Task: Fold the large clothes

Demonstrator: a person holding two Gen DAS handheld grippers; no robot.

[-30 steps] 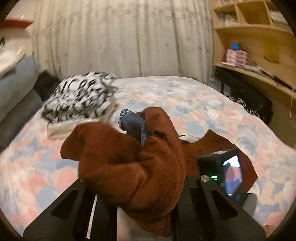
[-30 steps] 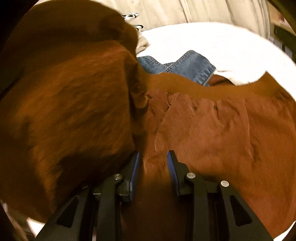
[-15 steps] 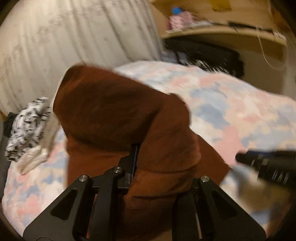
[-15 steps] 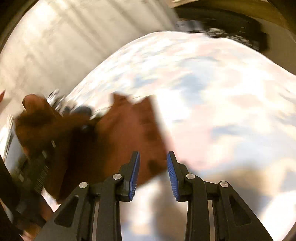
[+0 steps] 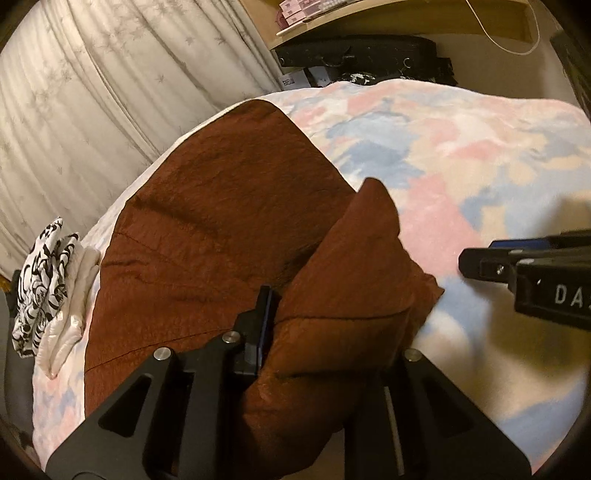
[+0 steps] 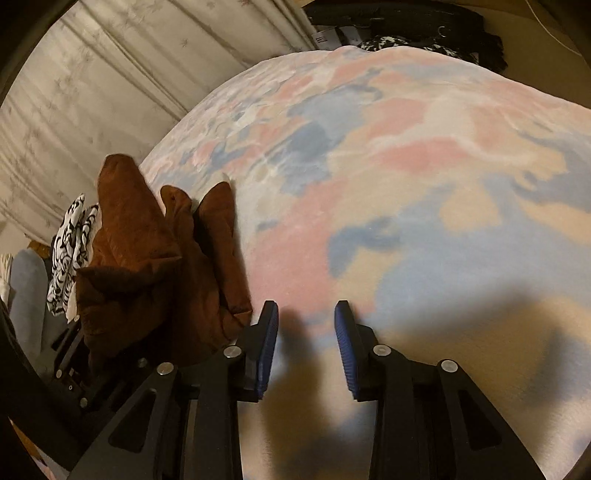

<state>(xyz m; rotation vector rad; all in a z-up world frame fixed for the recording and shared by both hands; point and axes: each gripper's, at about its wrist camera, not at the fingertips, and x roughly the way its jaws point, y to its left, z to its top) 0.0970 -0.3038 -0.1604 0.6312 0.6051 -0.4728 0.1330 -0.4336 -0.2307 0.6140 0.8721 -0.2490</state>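
Left tongs (image 5: 328,325) clamped on the rust-brown garment (image 5: 221,236) draped over the pastel bedspread (image 6: 406,184); right tongs (image 6: 306,347) apart, empty, just beside that garment.

White capitals "DA" stand on the black body of the right gripper (image 5: 476,264), which comes in from the right edge of the left wrist view; the picture's border cuts the word off after those two letters. A small white label (image 5: 289,82) sits on a dark item under the shelf by the curtain, and it carries dark print too small to make out. The same label (image 6: 320,37) shows in the right wrist view, equally unreadable. Pink boxes (image 5: 295,14) on the shelf bear markings that are too blurred to read.
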